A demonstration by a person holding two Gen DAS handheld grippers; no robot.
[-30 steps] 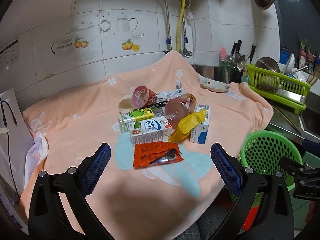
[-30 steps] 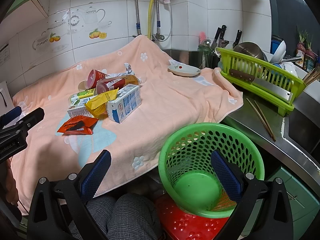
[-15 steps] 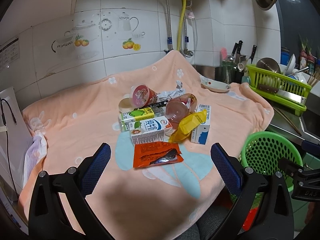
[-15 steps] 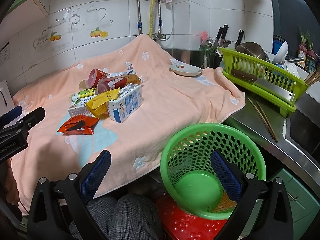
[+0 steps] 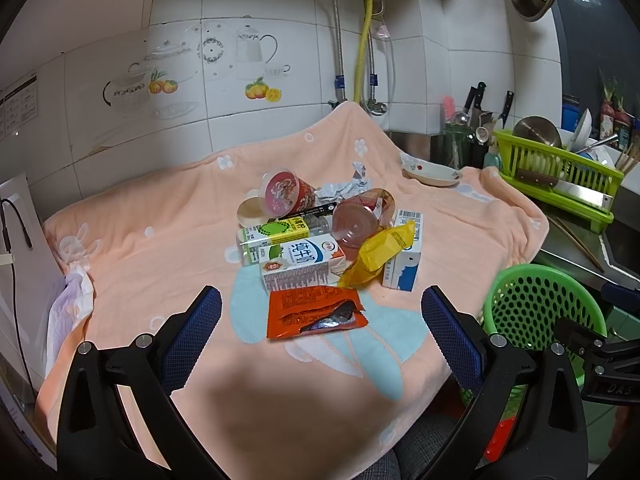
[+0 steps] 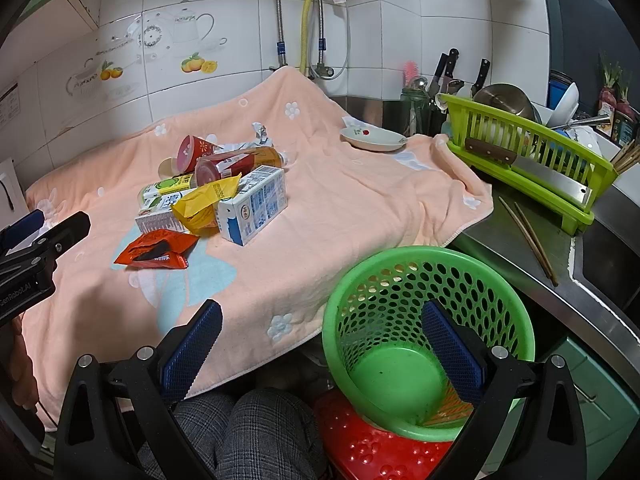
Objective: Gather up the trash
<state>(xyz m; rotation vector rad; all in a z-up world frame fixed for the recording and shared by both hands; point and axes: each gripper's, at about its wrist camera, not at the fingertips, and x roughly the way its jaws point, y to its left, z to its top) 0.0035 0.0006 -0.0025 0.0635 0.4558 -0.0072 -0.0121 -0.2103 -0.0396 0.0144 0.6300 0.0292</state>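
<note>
Your left gripper (image 5: 320,320) and right gripper (image 6: 320,344) both have fingers apart, holding nothing. The trash (image 5: 320,248) sits mid-frame on the counter; the basket (image 6: 424,320) waits lower right to catch it.

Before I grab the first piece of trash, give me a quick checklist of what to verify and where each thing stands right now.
1. Left gripper open and empty: ok.
2. Right gripper open and empty: ok.
3. Orange wrapper, nearest piece, lies clear of the pile: ok.
4. Green basket upright, mouth open: ok.
5. Basket has room: ok, only a scrap at the bottom.
6. Yellow wrapper free to lift: not ok, it leans on the blue and white carton.
</note>
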